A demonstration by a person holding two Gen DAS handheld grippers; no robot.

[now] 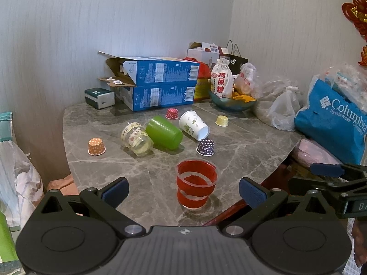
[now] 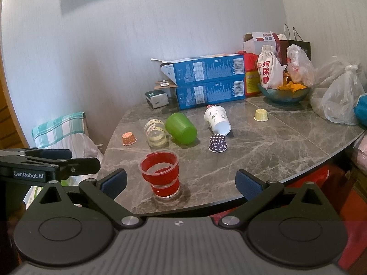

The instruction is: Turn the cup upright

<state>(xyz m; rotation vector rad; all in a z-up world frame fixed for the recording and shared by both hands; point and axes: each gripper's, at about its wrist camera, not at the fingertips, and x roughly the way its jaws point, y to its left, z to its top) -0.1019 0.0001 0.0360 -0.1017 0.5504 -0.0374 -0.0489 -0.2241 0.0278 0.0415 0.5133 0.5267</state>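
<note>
Already upright near the table's (image 1: 240, 160) front edge: red cup (image 1: 196, 183), mouth up. Centred before left gripper (image 1: 183, 191), left of right gripper (image 2: 181, 184). Both spread wide, empty. Beyond, green cup (image 1: 164, 131) toppled mid-table.

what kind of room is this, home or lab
Most likely a home, perhaps a dining corner: a marble-look table stands against wallpapered walls, its back crowded with household clutter such as a Columbia shopping bag, a snack bowl and stacked blue cartons. A red knot ornament hangs on the wall.
</note>
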